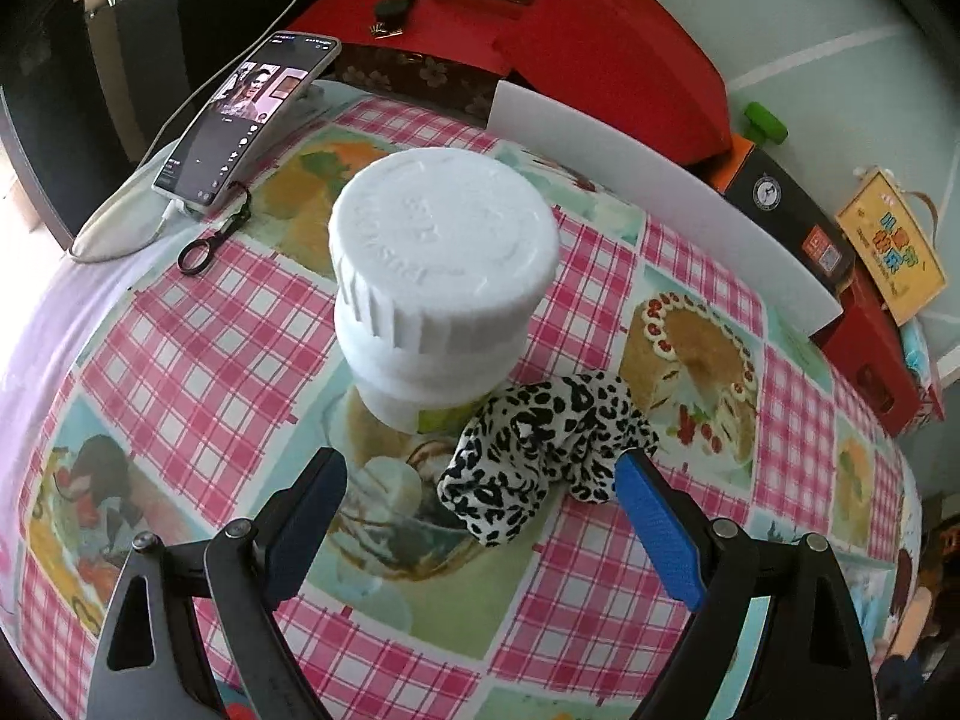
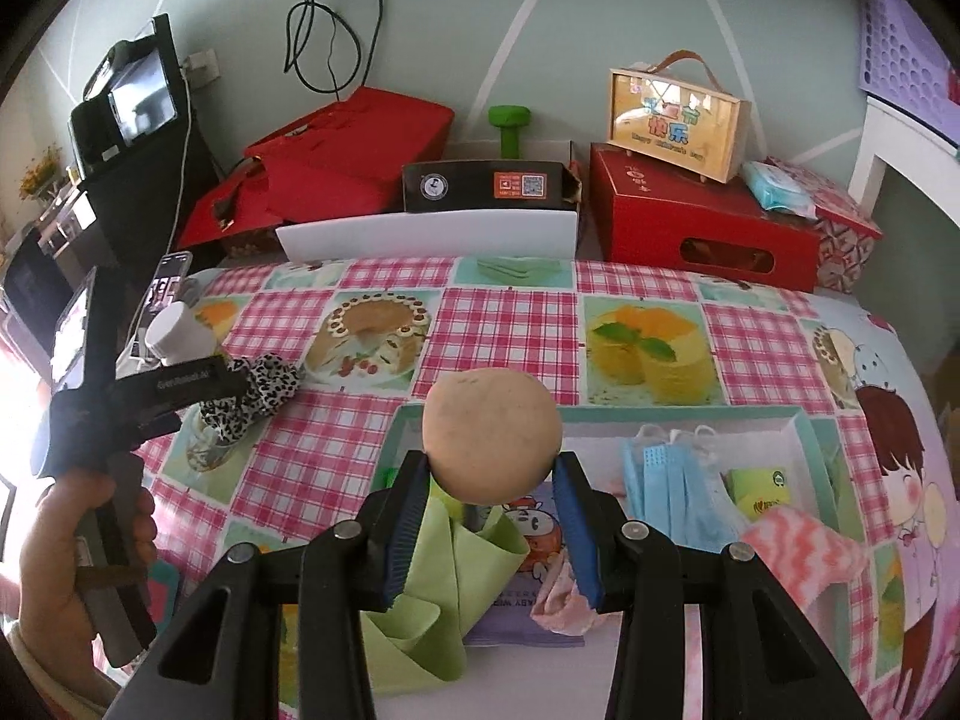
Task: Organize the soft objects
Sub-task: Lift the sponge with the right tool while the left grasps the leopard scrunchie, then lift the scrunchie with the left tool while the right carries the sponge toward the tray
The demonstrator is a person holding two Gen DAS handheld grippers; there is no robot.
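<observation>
The left gripper (image 1: 480, 501) hangs wide open over the leopard-print scrunchie (image 1: 543, 450) beside the white jar (image 1: 441, 276) — apparently lined up for a grab. The right gripper (image 2: 492, 480) clamps a tan ball (image 2: 492, 435) above the tray (image 2: 807, 429) — likely its destination.

Home room, cake-print tablecloth (image 2: 510, 300), red gift boxes (image 2: 708, 228), propped phone (image 1: 246, 120)

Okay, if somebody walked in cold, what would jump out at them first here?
Probably the tan ball, pinched in the right tool above a box of masks and cloths. Next, the big white jar mid-table, with a leopard-print scrunchie at its foot, between the open fingers of the left tool.
</observation>
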